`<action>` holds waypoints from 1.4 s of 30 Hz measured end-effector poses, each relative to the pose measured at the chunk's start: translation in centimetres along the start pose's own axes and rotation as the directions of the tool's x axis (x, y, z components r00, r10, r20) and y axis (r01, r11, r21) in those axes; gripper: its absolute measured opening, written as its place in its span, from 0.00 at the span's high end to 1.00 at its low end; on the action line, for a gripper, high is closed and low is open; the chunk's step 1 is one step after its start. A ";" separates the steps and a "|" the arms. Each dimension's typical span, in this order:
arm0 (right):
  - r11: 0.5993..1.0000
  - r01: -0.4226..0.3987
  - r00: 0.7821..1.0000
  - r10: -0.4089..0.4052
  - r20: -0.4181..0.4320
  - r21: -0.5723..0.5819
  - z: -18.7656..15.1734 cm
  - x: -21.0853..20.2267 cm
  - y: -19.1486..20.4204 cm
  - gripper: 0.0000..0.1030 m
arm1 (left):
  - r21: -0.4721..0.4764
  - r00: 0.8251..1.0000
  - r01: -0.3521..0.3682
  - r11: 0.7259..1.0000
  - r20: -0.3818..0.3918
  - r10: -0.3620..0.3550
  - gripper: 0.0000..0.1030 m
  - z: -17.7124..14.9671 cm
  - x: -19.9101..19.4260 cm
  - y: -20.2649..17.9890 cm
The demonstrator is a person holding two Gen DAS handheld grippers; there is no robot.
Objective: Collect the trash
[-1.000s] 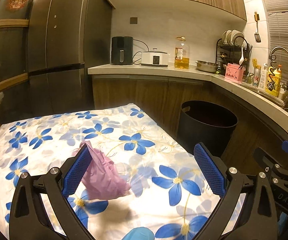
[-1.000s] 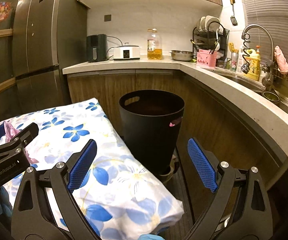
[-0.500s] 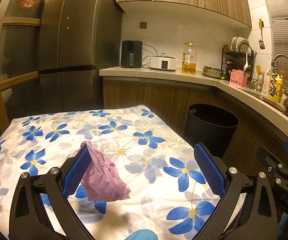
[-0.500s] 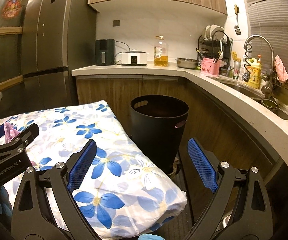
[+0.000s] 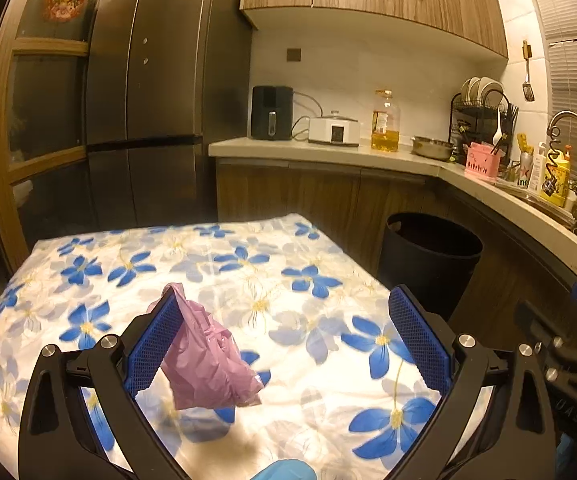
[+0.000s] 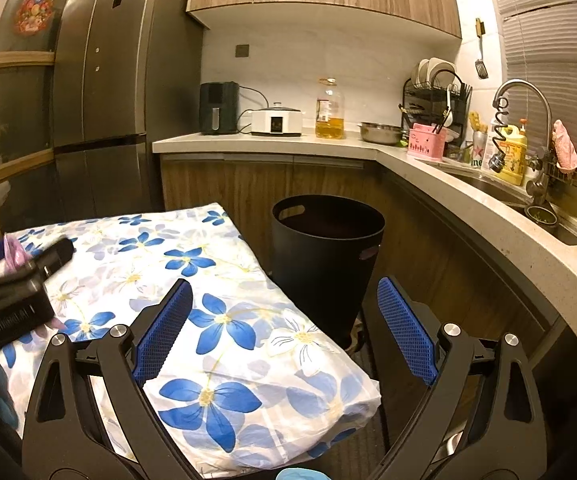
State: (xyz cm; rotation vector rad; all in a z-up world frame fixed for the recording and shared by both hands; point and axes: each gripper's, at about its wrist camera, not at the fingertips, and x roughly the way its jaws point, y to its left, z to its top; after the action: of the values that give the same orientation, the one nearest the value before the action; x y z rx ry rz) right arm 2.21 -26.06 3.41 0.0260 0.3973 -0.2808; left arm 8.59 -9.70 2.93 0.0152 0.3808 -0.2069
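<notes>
The left hand-held gripper (image 5: 284, 344) hangs spread wide above the flowered bench (image 5: 248, 280), a purple bag (image 5: 204, 364) clinging to its left finger only, while the right hand-held gripper (image 6: 284, 332) gapes empty, with the black bin (image 6: 326, 256) at its 12 o'clock.

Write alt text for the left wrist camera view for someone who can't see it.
A crumpled purple plastic bag clings to the left pad of the open left tool, above a blue-flowered white cloth. Beyond the cloth, a black trash bin stands on the floor against wooden kitchen cabinets.
</notes>
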 end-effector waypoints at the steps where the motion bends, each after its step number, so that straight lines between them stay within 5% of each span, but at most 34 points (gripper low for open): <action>1: 1.000 0.003 1.000 -0.003 -0.002 0.002 0.0 0.3 -0.2 0.10 | 0.011 1.000 0.000 1.000 0.003 0.000 0.06 0.4 0.2 -0.3; 6: 0.999 0.028 0.999 -0.027 -0.035 0.033 0.0 3.1 -2.1 0.11 | 0.087 0.999 0.039 0.995 -0.008 -0.038 0.06 3.3 4.3 -2.9; 12: 0.991 0.104 0.993 -0.099 -0.066 0.087 0.6 7.1 -6.3 0.11 | 0.142 0.984 0.180 0.973 -0.034 -0.177 0.06 6.2 10.8 -9.2; 19: 0.962 0.230 0.971 -0.217 -0.099 0.147 0.8 10.3 -12.2 0.11 | 0.186 0.931 0.357 0.916 0.014 -0.365 0.06 9.5 16.4 -18.2; 20: 0.958 0.244 0.967 -0.230 -0.107 0.151 0.8 10.7 -12.9 0.11 | 0.206 0.925 0.378 0.903 -0.039 -0.378 0.06 9.0 18.3 -19.7; 22: 0.949 0.270 0.959 -0.250 -0.134 0.160 0.6 11.6 -14.3 0.11 | 0.239 0.904 0.407 0.882 -0.243 -0.352 0.06 7.2 22.2 -22.2; 24: 0.947 0.278 0.956 -0.256 -0.143 0.163 0.5 12.0 -15.0 0.11 | 0.239 0.883 0.412 0.879 -0.341 -0.321 0.06 5.0 24.3 -23.0; 42: 0.950 0.257 0.964 -0.238 -0.120 0.179 0.5 12.4 -15.6 0.11 | 0.191 0.869 0.386 0.903 -0.404 -0.286 0.06 1.6 24.8 -20.9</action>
State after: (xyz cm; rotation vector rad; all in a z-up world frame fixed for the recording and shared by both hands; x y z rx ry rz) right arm 9.06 -44.35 -0.41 0.1821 0.4692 -0.5678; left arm 27.39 -35.15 -4.27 0.2581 0.7308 -0.6111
